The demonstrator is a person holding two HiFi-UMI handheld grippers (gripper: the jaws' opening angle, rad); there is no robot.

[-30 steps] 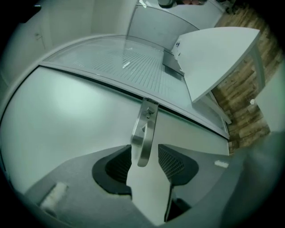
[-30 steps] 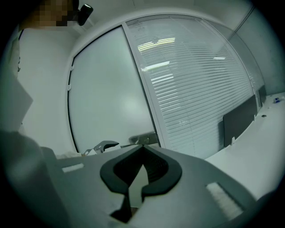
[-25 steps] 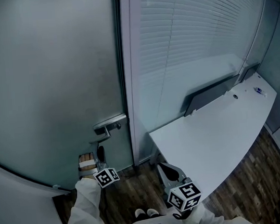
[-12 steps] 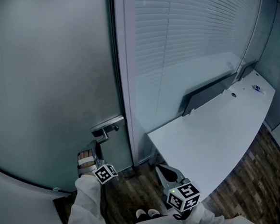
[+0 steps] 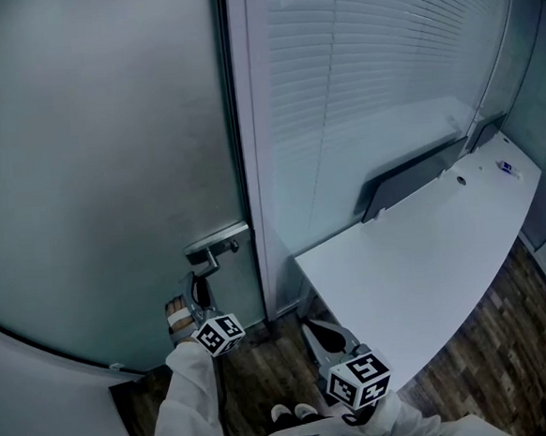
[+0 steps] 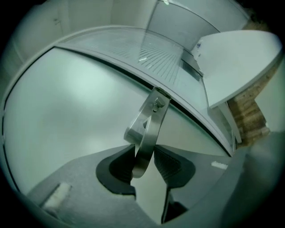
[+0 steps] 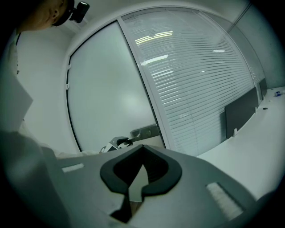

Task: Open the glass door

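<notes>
We're right at the glass door (image 5: 108, 159). It's a frosted panel, and its edge sits flush w/ the frame (image 5: 246, 120). No gap shows anywhere, so it isn't open yet.

The L hand-held gripper (image 5: 198, 289) is up at the door handle (image 5: 216, 244), low on the door's right side. The left gripper view gives us the detail: the free end of the door handle (image 6: 147, 129) runs down between the two pads of the L hand-held gripper (image 6: 144, 161). The jaws are drawn in to approx the metal's width, and as far as we can tell both pads press on it. We call that a grip on the door handle, not just a hover.

The R hand-held gripper (image 5: 322, 335) hangs low by the person's body, above the wood floor (image 5: 266, 373) and just beside the white desk (image 5: 418, 267). In its own view the R hand-held gripper (image 7: 143, 162) has its tips meeting w/ nothing between them. It's closed, empty and idle.

The blinds (image 5: 374, 63) behind the fixed pane are no part of this.

Progress, as we judge it: reach done, grasp on. Left to do: turn the door handle down, then swing the door off the frame. So it's early days, since the main move hasn't begun. One thing to watch is that the pads hold only the tip of smooth metal, so a slip is possible.
</notes>
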